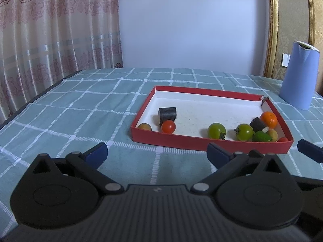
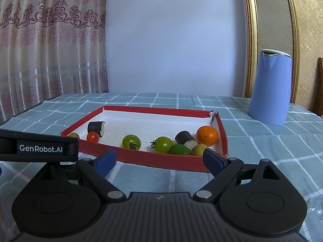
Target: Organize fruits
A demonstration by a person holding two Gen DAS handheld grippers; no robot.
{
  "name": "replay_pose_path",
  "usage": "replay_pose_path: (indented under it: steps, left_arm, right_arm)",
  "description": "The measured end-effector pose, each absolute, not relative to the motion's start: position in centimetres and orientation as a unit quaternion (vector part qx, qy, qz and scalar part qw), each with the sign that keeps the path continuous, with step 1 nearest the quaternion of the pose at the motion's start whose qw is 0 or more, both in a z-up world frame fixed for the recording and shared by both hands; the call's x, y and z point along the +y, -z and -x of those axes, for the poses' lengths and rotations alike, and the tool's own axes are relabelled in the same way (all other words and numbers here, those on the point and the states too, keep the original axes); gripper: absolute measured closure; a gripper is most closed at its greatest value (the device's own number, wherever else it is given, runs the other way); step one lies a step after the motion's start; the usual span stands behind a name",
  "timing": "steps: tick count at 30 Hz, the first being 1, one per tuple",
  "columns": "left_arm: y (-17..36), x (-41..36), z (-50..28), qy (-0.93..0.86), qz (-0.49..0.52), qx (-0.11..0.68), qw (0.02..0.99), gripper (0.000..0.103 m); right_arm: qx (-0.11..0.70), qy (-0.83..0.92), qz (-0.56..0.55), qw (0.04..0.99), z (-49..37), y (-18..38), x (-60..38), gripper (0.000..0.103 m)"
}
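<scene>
A shallow red tray (image 1: 181, 143) (image 2: 161, 161) with a white floor lies on the checked cloth. Inside are a red tomato (image 1: 168, 126) (image 2: 92, 137), two green tomatoes (image 1: 216, 130) (image 2: 131, 141), an orange (image 1: 268, 119) (image 2: 207, 135), two dark cane pieces (image 1: 167, 115) (image 2: 96, 128), a green fruit (image 1: 261, 136) (image 2: 179, 149) and small yellow ones (image 1: 144, 126). My left gripper (image 1: 157, 154) hovers open just before the tray's near wall, empty. My right gripper (image 2: 160, 160) stands open and empty at the same wall, further right.
A tall blue jug (image 1: 298, 76) (image 2: 269, 88) stands behind the tray on the right. Curtains hang at the left and a gold frame rises at the right. The table's left edge (image 1: 30, 100) drops away. The left gripper's body (image 2: 40, 148) crosses the right wrist view.
</scene>
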State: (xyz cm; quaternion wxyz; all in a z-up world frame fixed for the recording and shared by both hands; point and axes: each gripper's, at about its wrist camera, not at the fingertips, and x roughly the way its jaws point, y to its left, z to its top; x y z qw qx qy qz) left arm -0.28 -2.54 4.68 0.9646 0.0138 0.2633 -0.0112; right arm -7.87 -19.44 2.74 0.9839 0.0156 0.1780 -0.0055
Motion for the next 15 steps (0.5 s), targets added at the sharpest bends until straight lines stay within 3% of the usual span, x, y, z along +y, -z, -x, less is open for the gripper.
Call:
replay_pose_path:
  steps: [15]
  left_arm:
    - [-4.78, -2.66, 0.43, 0.004, -0.016, 0.260, 0.965, 0.000]
  right_arm:
    - [0.171, -0.001, -0.018, 0.985, 8.27, -2.89, -19.37, 0.010]
